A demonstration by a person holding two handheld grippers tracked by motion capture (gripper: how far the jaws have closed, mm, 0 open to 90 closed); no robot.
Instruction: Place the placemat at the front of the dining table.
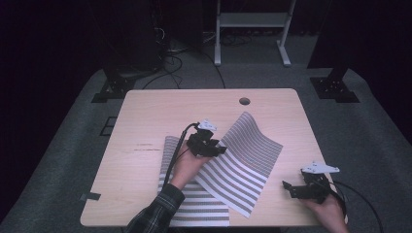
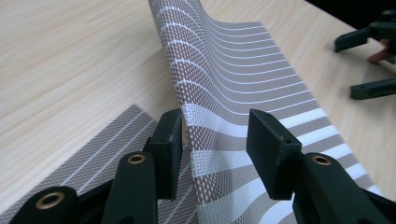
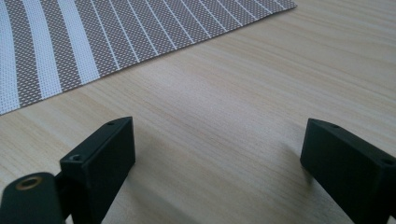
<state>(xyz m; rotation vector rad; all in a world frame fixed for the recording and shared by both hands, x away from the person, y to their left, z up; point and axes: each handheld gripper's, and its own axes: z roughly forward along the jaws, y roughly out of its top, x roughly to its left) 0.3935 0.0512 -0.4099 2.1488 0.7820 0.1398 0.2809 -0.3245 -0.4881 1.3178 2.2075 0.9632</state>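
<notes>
A brown-and-white striped woven mat (image 1: 248,155) lies skewed on the wooden table (image 1: 145,121), its left edge curled up off the surface. It overlaps a second striped mat (image 1: 194,204) that lies flat near the front edge. My left gripper (image 1: 221,148) is at that raised edge. In the left gripper view its jaws (image 2: 215,126) stand apart, and the upper mat (image 2: 233,79) rises between them, close to the left pad (image 2: 170,140), with the lower mat (image 2: 107,135) beneath. My right gripper (image 1: 287,187) rests at the front right, open (image 3: 217,140) over bare wood, with the mat's corner (image 3: 116,32) ahead of it.
A round cable hole (image 1: 244,101) sits near the table's far edge. A strip of dark tape (image 1: 90,196) hangs at the front left corner. Beyond the table are a white frame (image 1: 250,29), black stands and cables on grey carpet.
</notes>
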